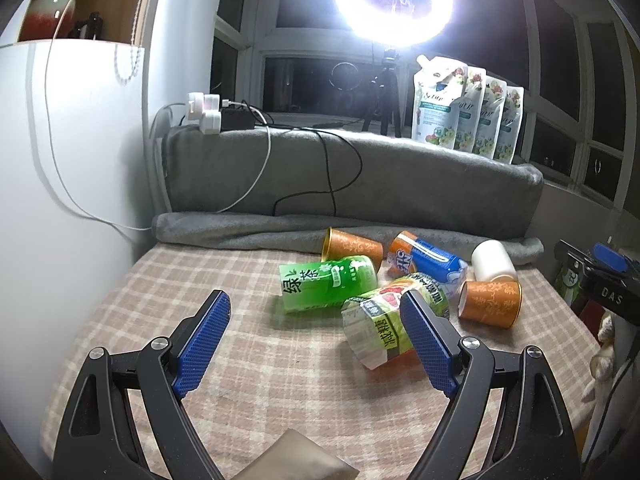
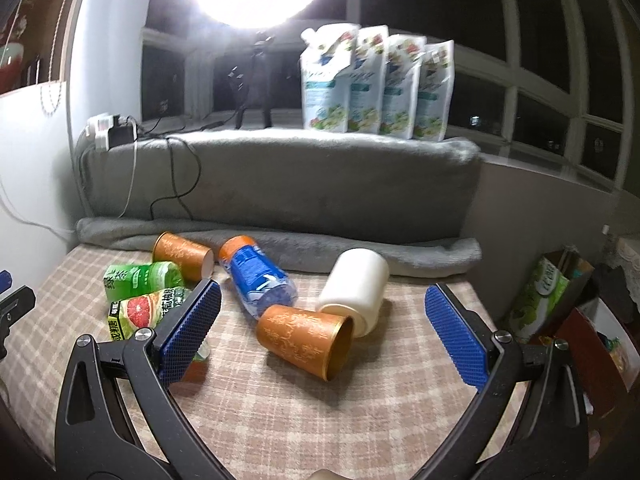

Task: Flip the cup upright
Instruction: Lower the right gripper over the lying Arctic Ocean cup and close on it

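Both grippers hover above the checked counter (image 2: 360, 420) with jaws spread wide, gripping nothing. Right gripper (image 2: 322, 332) faces the near orange cup (image 2: 304, 338), which lies on its side, mouth toward the near right, touching the white cup (image 2: 356, 286) lying just behind it. A second orange cup (image 2: 180, 254) lies on its side at the far left, against the grey blanket (image 2: 280, 200). Left gripper (image 1: 316, 336) is near the grapefruit drink bottle (image 1: 384, 320), with the green tea bottle (image 1: 326, 282) and the blue-labelled bottle (image 1: 426, 264) lying beyond. Four refill pouches (image 2: 376, 84) stand on the sill under the ring light (image 1: 390, 0).
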Demonstrator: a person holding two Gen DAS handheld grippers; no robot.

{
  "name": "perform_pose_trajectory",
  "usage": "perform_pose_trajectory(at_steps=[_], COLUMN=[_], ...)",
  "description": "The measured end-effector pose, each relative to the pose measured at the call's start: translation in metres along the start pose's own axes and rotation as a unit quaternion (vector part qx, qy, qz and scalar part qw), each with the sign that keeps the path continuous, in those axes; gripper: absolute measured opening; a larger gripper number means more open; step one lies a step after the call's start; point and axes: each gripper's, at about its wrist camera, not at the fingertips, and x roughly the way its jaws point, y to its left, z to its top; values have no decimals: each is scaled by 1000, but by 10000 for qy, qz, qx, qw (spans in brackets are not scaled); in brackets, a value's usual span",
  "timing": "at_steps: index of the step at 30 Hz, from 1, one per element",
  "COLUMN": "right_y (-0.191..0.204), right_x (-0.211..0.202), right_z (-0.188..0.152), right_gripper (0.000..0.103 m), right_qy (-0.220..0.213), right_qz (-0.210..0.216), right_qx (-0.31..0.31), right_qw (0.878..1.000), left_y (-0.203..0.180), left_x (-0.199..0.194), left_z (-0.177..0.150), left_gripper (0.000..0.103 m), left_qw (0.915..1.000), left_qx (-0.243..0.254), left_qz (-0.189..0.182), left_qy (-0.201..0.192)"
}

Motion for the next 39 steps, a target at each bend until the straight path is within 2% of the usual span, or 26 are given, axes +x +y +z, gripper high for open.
perform_pose_trajectory(at_steps=[9,16,23,32,34,39], right_y=[19,36,53,77,82,93], right_x=[73,141,201,243,249,265], right_z=[27,43,43,30,28,24], right_gripper=[103,103,103,97,92,74], right_qy=[907,1801,2655,3150,3202,3324], right_qz=[836,1234,1293,1097,1066,1044], right_qx=[-509,-902,-1169,-1588,-1649,-1688], right_qw=[9911,9717,9482,9293,9268,9220], left_y=[13,23,32,41,42,45], left_x=[9,14,16,19,19,20], left_z=[-6,-9,-10,-11,-11,-11], left_gripper=[87,87,87,87,87,87], left_qw=[9995,9985,9978,9970,9968,9966], left_qx=[-136,-248,-366,-483,-501,-521], left_qz=[46,59,103,151,151,154], left_qy=[297,474,551,592,606,612])
